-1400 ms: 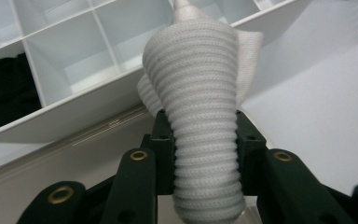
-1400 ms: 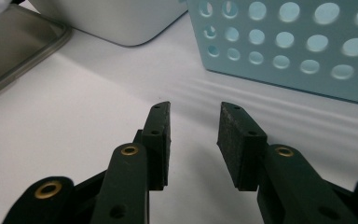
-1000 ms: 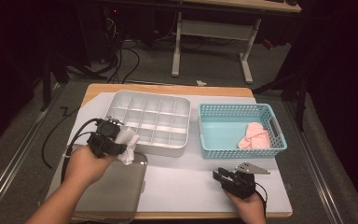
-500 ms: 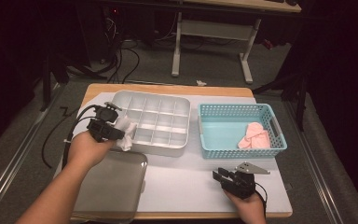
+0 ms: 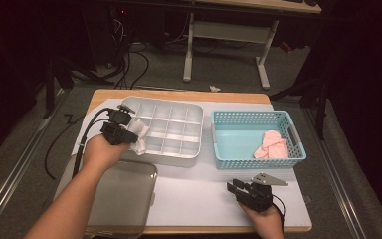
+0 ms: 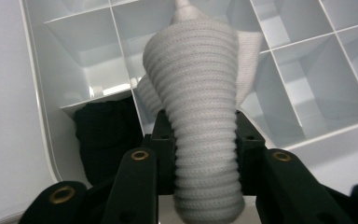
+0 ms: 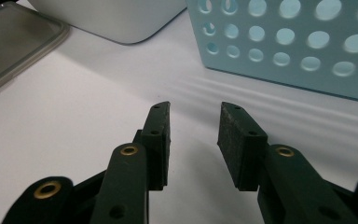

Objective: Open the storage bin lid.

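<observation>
My left gripper (image 5: 124,132) is shut on a white ribbed sock (image 5: 139,135), held over the near-left part of the silver compartment tray (image 5: 171,153). In the left gripper view the white sock (image 6: 200,93) stands pinched between the two jaws of the left gripper (image 6: 199,126), above the tray's dividers (image 6: 121,88). A black sock (image 6: 102,140) lies in the compartment at the tray's corner, just left of the jaws. My right gripper (image 5: 236,186) rests low near the table's front edge. The right gripper (image 7: 196,121) is open, with bare white mat between its jaws.
A light blue perforated basket (image 5: 258,162) stands right of the tray with a pink sock (image 5: 272,145) inside; its wall (image 7: 284,42) rises ahead of the right jaws. A grey lid (image 5: 124,194) lies flat at the front left, its corner (image 7: 14,42) near the right gripper.
The left hand has carried the white sock away from the lid's far edge, out over the tray's near-left compartments. The right gripper has stayed put.
</observation>
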`<state>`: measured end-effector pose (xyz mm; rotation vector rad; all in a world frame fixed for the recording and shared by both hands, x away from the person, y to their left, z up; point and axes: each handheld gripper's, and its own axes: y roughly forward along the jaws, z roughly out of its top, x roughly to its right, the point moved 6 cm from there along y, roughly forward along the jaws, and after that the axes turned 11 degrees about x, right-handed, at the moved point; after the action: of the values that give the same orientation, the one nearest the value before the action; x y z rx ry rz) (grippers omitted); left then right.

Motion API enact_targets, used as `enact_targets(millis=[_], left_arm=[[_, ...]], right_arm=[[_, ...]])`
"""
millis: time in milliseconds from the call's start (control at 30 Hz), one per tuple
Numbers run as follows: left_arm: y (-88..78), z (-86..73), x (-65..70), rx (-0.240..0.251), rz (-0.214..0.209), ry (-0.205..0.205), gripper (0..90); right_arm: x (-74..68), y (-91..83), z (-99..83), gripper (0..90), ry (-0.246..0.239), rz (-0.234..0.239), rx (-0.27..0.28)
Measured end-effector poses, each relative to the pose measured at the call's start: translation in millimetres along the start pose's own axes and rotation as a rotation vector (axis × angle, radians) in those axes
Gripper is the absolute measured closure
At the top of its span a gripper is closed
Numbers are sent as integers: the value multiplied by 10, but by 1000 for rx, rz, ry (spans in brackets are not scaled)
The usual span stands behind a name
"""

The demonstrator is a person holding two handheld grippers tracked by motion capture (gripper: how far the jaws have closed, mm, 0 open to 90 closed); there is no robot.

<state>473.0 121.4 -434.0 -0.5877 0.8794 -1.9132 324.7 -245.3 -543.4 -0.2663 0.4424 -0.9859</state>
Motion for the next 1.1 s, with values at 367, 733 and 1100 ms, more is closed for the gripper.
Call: enact_targets(millis=[367,733,1100], left_arm=[[48,131,-30,-13,22,6,682],[101,151,-47,-27,43,13,682],[282,30,-64,-114,76,26,691]], right_arm=[[1,3,-1,640,0,0,-3],[2,6,-3,641,3,0,-6],[4,3,-3,642,3,-2,-6]])
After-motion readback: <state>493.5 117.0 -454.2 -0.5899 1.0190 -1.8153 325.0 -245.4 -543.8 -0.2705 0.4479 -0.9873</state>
